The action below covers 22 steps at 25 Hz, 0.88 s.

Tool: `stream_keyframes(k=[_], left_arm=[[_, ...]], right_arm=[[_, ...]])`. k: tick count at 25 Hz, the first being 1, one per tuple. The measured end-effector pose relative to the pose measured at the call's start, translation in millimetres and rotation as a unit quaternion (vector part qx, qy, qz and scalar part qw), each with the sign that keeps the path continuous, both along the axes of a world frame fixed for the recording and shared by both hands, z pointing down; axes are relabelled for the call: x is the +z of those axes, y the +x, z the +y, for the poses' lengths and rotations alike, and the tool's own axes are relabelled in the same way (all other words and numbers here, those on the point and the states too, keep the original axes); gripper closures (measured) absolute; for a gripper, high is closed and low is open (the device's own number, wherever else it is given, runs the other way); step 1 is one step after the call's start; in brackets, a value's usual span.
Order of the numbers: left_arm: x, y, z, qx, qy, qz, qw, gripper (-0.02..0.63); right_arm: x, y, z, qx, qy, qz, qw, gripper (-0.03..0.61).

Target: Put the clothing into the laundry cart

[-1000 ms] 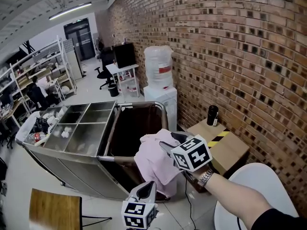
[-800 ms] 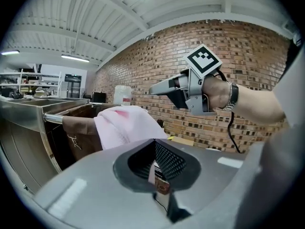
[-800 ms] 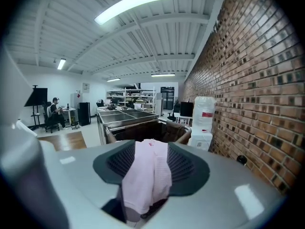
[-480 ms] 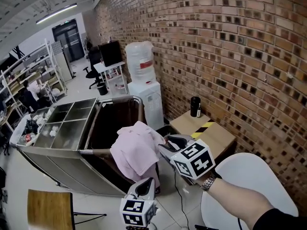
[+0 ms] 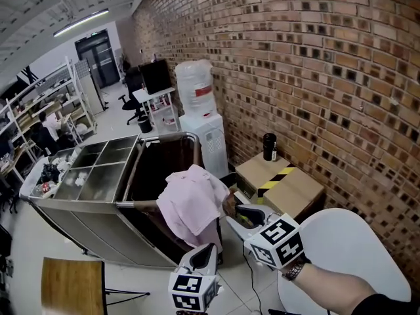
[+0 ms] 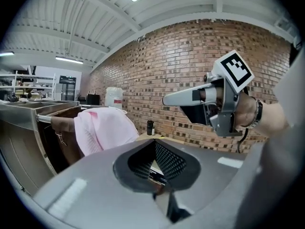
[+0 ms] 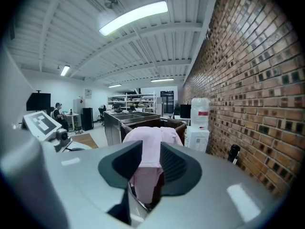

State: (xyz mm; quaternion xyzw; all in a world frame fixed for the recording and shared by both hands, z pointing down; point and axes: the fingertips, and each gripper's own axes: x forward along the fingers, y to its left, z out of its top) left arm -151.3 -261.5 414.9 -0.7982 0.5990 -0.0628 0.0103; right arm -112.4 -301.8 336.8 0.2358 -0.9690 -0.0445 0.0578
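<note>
A pink garment point(image 5: 190, 205) hangs draped over the near rim of the dark brown laundry cart point(image 5: 167, 138); part of it falls outside the cart. My right gripper point(image 5: 237, 216) points level at it from a short way off. Its jaws have just been closing and hold nothing; in the right gripper view the garment point(image 7: 150, 142) shows beyond the gap of that gripper point(image 7: 151, 151). My left gripper point(image 5: 207, 249) hangs lower and nearer to me, its fingers together and empty. In the left gripper view the garment point(image 6: 102, 128) is at the left and the right gripper point(image 6: 167, 99) at the upper right.
A steel trolley with several compartments point(image 5: 92, 172) stands against the cart's left side. Behind the cart is a water dispenser point(image 5: 200, 110). A cardboard box point(image 5: 289, 189) with a black bottle point(image 5: 269, 146) sits by the brick wall. A white round table point(image 5: 348, 241) and a wooden stool point(image 5: 72, 284) are close to me.
The right gripper let go of the pink garment and drew back toward me. The garment now rests on the cart's rim. The left gripper shifted a little sideways.
</note>
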Motion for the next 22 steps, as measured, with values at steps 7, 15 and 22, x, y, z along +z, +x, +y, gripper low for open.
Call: stream_keyframes(k=[7, 15, 22], left_arm=[[-32.2, -18.2, 75.5, -0.009, -0.013, 0.01, 0.9998, 0.611], [-64.2, -28.0, 170.3, -0.004, -0.002, 0.02, 0.9998, 0.611], [-79.0, -24.1, 228.2, 0.007, 0.01, 0.02, 0.9997, 0.611]], right_arm=[[-18.4, -24.8, 92.1, -0.018, 0.044, -0.021, 0.999, 0.537], [-29.4, -39.4, 190.7, -0.009, 0.066, -0.037, 0.997, 0.578], [-32.0, -36.1, 251.2, -0.001, 0.064, -0.041, 0.997, 0.578]])
